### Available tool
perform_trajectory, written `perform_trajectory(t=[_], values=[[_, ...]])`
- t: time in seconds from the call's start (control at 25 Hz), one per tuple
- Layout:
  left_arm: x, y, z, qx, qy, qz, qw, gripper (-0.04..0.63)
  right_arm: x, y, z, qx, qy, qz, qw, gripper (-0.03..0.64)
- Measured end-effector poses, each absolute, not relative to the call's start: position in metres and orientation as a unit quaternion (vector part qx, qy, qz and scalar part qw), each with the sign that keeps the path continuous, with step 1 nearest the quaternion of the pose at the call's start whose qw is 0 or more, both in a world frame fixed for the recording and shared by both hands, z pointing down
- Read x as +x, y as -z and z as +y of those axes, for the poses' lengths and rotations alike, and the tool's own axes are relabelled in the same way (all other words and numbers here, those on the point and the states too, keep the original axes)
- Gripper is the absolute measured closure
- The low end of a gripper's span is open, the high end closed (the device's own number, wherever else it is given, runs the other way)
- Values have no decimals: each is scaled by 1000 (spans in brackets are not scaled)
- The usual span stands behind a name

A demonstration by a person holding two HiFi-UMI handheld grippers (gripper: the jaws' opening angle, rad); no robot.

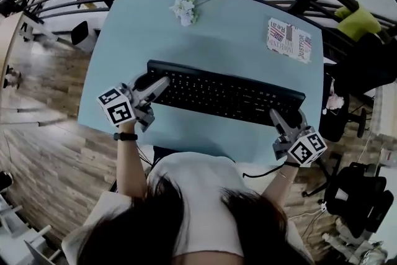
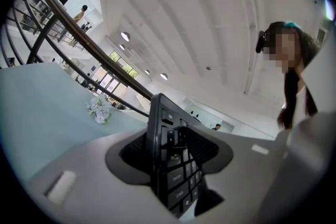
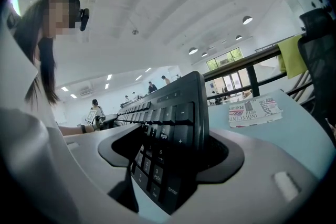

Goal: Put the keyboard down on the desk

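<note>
Now left tongs [image 1: 158, 86] and right tongs [image 1: 277, 116] each clamp an end of the black keyboard [image 1: 226, 95] (over the desk [image 1: 229, 34]).

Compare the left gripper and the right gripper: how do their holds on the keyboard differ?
The left gripper clamps the keyboard at its left end; the right gripper clamps its right end, by the number pad. The left gripper's view takes in the white flowers; the right gripper's view takes in the printed paper. Both are shut on the same black keyboard over the light blue desk.
</note>
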State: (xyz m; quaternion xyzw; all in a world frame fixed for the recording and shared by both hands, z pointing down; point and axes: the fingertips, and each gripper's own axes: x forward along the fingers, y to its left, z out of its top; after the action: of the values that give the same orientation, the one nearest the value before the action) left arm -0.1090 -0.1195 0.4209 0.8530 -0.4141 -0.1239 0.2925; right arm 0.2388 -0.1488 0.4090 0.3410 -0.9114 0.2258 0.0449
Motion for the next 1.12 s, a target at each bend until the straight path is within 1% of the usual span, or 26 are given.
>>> perform_trajectory(t=[0.36, 0.72, 1.12], values=[[-106, -414, -111, 839, 120, -446, 288, 364, 241, -409, -159, 313, -228, -921, 39, 319], [-113, -408, -115, 841, 117, -449, 279, 360, 235, -405, -157, 321, -222, -920, 25, 319], [-112, -414, -119, 845, 113, -444, 276, 357, 236, -408, -159, 328, -219, -918, 33, 319]])
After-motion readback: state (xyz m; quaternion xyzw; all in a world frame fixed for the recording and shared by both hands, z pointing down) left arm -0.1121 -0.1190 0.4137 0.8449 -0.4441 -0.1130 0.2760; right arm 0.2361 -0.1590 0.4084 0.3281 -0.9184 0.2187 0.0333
